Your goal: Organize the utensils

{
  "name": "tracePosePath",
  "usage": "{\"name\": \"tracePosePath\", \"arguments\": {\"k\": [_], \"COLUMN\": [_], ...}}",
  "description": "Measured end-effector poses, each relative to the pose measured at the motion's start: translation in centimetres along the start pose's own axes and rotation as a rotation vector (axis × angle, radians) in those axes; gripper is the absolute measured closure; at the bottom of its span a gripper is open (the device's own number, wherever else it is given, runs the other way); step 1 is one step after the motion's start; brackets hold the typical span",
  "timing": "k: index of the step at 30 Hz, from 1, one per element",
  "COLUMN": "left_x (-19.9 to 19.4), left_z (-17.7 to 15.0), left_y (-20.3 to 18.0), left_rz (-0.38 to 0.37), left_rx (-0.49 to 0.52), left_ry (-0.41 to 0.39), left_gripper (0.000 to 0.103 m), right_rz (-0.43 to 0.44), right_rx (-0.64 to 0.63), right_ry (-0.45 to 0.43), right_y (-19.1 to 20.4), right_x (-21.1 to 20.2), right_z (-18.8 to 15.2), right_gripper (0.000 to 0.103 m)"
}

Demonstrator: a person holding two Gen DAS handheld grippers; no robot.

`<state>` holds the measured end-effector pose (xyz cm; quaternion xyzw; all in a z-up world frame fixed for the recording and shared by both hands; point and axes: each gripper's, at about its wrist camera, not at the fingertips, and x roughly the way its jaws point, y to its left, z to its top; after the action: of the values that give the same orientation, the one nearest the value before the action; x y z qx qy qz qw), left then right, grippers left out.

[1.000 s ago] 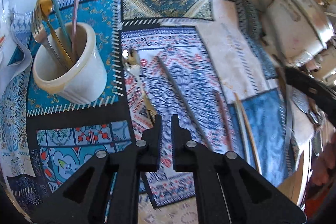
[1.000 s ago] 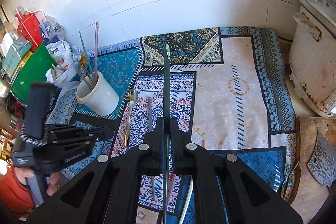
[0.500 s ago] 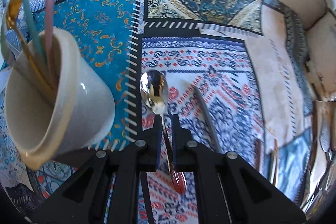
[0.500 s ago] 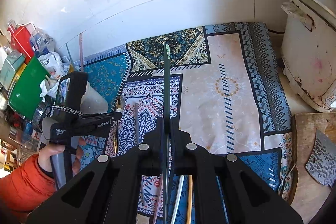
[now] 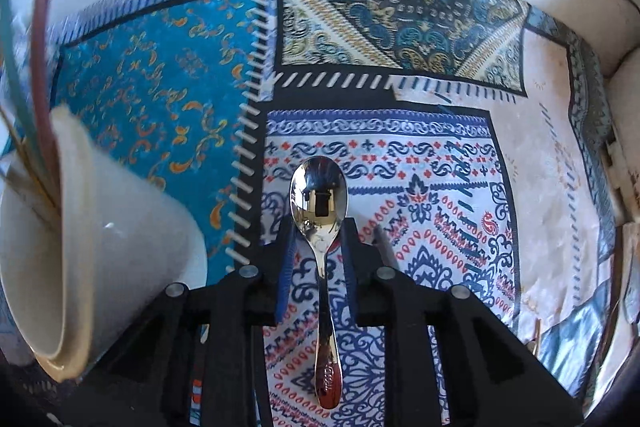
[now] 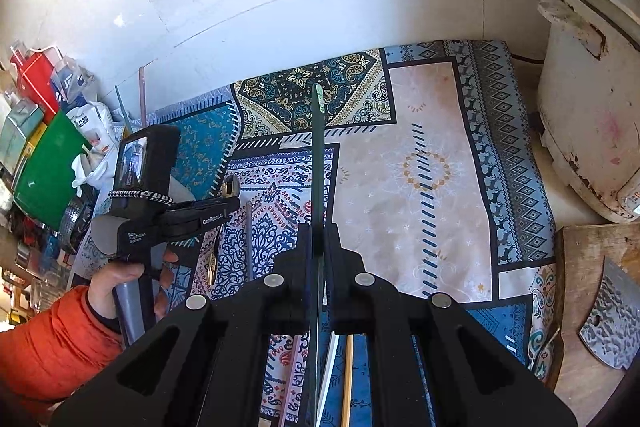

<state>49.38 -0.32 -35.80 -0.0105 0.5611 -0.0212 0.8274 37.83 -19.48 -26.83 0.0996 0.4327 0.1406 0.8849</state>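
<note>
The left gripper [image 5: 318, 227] points steeply down over a spoon [image 5: 320, 211] that lies flat on the patterned cloth [image 5: 160, 75]. The spoon is polished metal with a gold tint toward the handle; its oval bowl faces up, mirrors the gripper above it, and lies at the far end. The narrow neck runs between the two fingers [image 5: 286, 267], and the handle widens to a rounded, engraved end close to the camera. The jaws are opening: there is a clear gap on each side of the neck, and neither pad touches it.

Just left of the spoon stands a cream ceramic crock [image 5: 100, 247] holding a green stick [image 5: 20, 99] and a reddish stick [image 5: 40, 39]. A dark chopstick [image 5: 384, 247] lies on the cloth to the right of the spoon, partly hidden behind the right finger.

The right gripper [image 6: 318, 239] has its jaws clamped on a thin dark green chopstick [image 6: 319, 155], which sticks out far past the fingertips and ends in a pale tip. Below that gripper more chopsticks [image 6: 347, 379] lie on the near part of the cloth. In the right wrist view a hand [image 6: 120, 279] in an orange sleeve [image 6: 52, 339] holds the left gripper at the left. A white cooker [image 6: 592, 107] stands at the far right, and a cleaver [image 6: 612, 327] rests on a wooden board [image 6: 576, 267] at the near right.
</note>
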Motion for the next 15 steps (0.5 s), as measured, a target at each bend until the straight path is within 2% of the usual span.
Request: {"name": "tracePosePath", "arguments": {"k": [2,5,15], "left_x": [-0.1,-0.4,-2.9], "left_z": [0.1,-0.4,-6.4], "left_y": [-0.3,-0.8,-0.9], "left_rz": [-0.051,-0.126,-0.186], "left_rx": [0.010,0.015,0.140], "left_ry": [0.009,0.035,0.106], "left_gripper": [0.098,0.099,0.099], "right_rz": [-0.001,0.002,0.025], "right_rx": [0.002,0.006,-0.004], "right_ry": [0.002,0.006,0.010], "right_y": [-0.2,-0.3,0.2], "right_x": [0.1,0.1,0.3], "right_z": [0.0,-0.1,-0.3], "right_gripper": [0.098,0.098,0.098]}}
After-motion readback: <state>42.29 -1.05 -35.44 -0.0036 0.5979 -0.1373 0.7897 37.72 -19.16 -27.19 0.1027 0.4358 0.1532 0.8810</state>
